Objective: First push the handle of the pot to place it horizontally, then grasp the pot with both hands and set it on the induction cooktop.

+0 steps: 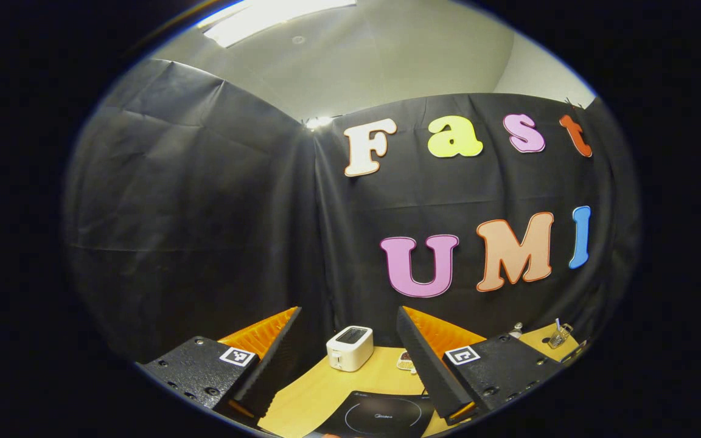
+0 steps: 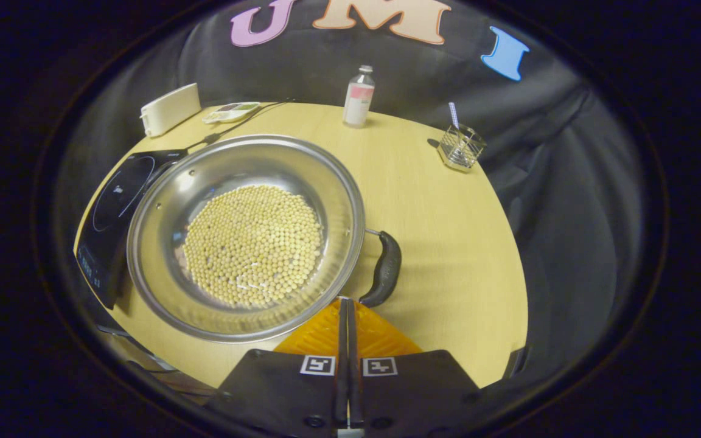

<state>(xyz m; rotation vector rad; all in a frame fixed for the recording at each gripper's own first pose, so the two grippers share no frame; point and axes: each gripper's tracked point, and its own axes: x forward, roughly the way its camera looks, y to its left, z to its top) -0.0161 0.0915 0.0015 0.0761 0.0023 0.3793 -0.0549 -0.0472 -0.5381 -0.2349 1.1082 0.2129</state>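
Wooden table point(image 2: 448, 201) has the pot point(image 2: 247, 237) of beans beside the cooktop point(image 2: 110, 201), not on it, so it's early: right hand-held gripper point(image 2: 345, 304) pinched closed near the handle point(image 2: 384, 267), left hand-held gripper point(image 1: 347, 347) wide open, holding nothing.

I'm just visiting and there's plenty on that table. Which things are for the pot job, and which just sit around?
For the job:
shiny steel pot of yellow beans
its black side handle
black flat induction cooktop

Lying about:
white toaster
small bottle with a pink label
clear glass holder with a striped straw
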